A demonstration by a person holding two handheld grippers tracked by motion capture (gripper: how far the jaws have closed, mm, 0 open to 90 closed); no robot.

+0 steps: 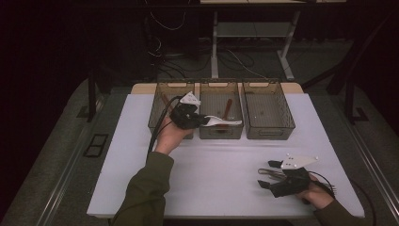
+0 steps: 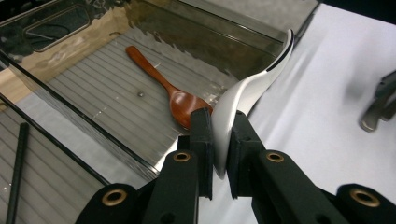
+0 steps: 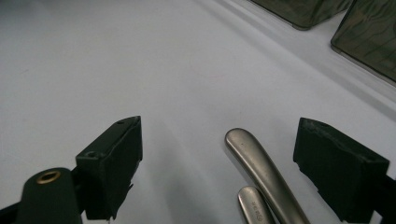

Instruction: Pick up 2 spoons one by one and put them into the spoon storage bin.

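White cloth covers the counter [image 1: 226, 174], and at its far edge we see three clear bins side by side: a left bin [image 1: 157, 117], a middle bin [image 1: 221, 132] and a right bin [image 1: 268, 129]. A brown wooden spoon [image 2: 163, 88] lies on the ribbed floor of the middle bin, and a dark stick [image 2: 16, 172] lies in the bin beside it. Our left claw [image 2: 219, 135] is clamped on a white spoon [image 2: 254, 81], which juts over the middle bin's near wall, above the wooden spoon. Our right claw [image 3: 219, 154] rests wide open on the counter, with two metal handles [image 3: 261, 168] lying between its jaws, untouched.
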